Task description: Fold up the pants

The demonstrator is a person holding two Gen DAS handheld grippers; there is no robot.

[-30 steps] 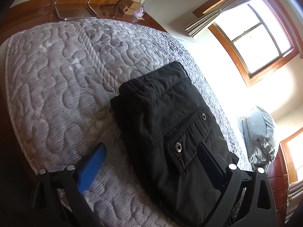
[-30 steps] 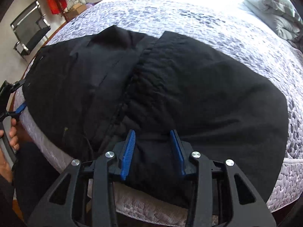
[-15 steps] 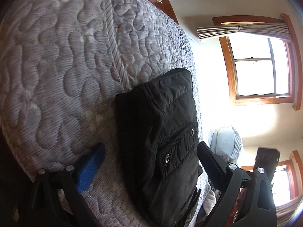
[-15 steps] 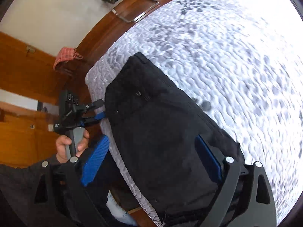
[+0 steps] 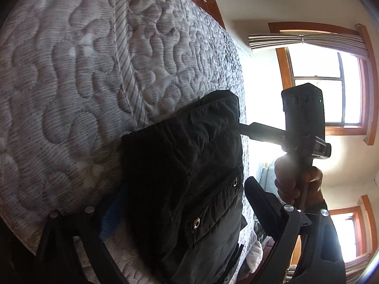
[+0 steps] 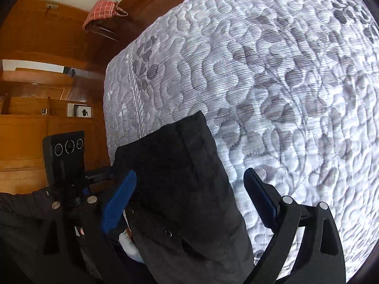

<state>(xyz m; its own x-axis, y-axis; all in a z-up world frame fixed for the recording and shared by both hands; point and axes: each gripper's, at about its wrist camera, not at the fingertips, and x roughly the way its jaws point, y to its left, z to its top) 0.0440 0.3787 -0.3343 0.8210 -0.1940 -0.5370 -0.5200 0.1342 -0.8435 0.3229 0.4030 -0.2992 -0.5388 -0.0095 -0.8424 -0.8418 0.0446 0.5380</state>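
Note:
The black pants (image 5: 180, 177) lie folded into a thick bundle at the near edge of the quilted mattress (image 5: 71, 82), snap pocket up. My left gripper (image 5: 184, 189) is open and straddles the bundle; the fabric partly hides its blue left pad (image 5: 110, 213). In the right wrist view the pants (image 6: 180, 177) sit between the spread fingers of my right gripper (image 6: 189, 172), which is open with both pads clear of the cloth. A hand (image 5: 291, 177) holds the right gripper on the bundle's other side. The left gripper's body (image 6: 64, 156) shows beside the mattress corner.
The mattress (image 6: 284, 82) stretches away behind the pants. Wooden cabinets (image 6: 35, 130) and a red checked cloth (image 6: 101, 11) stand beyond the mattress corner. Windows (image 5: 327, 82) with curtains and a grey pillow (image 5: 267, 179) are on the far side. Wooden floor borders the mattress.
My right gripper opened off the pants and swung round to the bundle's end, now straddling it. The left gripper rolled and crept closer. The right gripper and its hand came into the left view.

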